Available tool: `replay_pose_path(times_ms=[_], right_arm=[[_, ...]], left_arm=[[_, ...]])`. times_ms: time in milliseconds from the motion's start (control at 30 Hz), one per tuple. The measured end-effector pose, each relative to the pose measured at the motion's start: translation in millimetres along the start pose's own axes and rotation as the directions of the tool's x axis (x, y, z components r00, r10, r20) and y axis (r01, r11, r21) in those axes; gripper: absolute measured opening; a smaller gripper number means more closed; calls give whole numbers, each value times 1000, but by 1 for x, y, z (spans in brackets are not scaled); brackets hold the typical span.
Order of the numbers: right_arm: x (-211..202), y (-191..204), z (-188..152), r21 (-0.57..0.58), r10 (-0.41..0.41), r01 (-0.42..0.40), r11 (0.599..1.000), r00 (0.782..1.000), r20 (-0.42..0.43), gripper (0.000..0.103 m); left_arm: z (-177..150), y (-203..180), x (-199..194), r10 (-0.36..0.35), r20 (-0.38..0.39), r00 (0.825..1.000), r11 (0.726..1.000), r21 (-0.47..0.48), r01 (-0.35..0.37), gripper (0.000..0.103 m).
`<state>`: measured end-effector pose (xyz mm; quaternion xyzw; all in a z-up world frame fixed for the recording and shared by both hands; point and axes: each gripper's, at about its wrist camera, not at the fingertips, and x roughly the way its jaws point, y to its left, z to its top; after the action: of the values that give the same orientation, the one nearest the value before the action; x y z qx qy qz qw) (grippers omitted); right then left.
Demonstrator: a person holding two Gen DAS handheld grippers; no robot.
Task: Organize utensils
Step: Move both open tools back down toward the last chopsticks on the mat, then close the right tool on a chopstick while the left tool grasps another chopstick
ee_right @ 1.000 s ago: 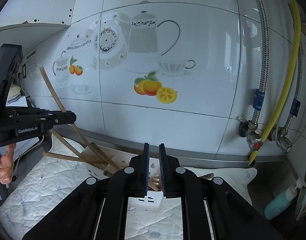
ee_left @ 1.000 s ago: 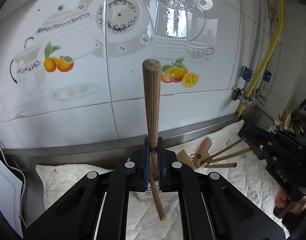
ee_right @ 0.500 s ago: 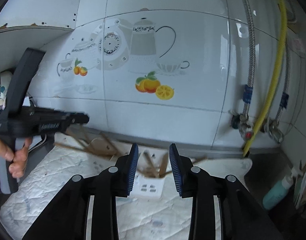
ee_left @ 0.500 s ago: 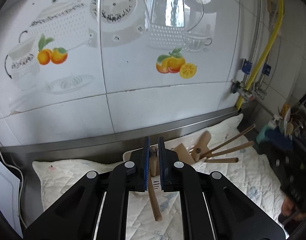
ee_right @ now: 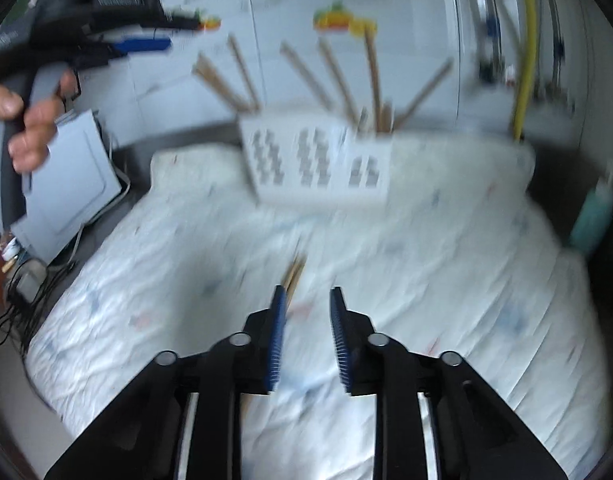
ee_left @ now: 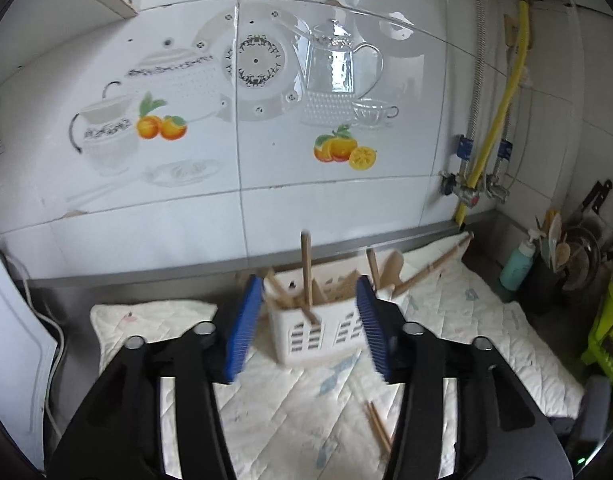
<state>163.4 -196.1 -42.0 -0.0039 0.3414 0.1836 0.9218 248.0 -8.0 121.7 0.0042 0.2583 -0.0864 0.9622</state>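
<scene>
The left gripper [ee_left: 308, 324] has its jaws opening, nothing between the pads, and the white caddy [ee_left: 320, 330] sits just beyond them on the quilted mat [ee_left: 466, 320]. Wooden utensils [ee_left: 306, 268] stick up out of the caddy at all angles, one nearly upright. A pair of chopsticks [ee_left: 378, 426] lies loose on the mat in front of the caddy. The right gripper [ee_right: 306, 334] hangs low over the mat, jaws closing on nothing so far, the chopsticks' tips just beside its left pad (that view is pretty blurry). A teal bottle [ee_left: 516, 262] stands off right.
</scene>
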Motion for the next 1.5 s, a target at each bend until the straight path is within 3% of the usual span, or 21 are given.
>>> replay_pose_path(times_ms=[233, 533, 1200, 1300, 1500], right_arm=[[16, 22, -48, 80, 35, -28, 996, 995, -89, 14], [28, 38, -59, 85, 9, 2, 996, 992, -124, 10], [46, 47, -60, 53, -78, 89, 995, 980, -185, 8], [48, 53, -62, 20, -115, 120, 993, 980, -162, 8], [41, 43, -62, 74, -71, 82, 994, 987, -146, 6]], left_arm=[[-52, 14, -24, 8, -14, 1000, 999, -48, -8, 69], [-107, 30, -42, 43, -30, 999, 995, -84, -46, 83], [-148, 58, -44, 82, -54, 995, 986, -143, -89, 85], [-152, 60, -43, 82, -62, 995, 983, -158, -91, 85], [-162, 56, -44, 82, -86, 993, 983, -160, -95, 85]])
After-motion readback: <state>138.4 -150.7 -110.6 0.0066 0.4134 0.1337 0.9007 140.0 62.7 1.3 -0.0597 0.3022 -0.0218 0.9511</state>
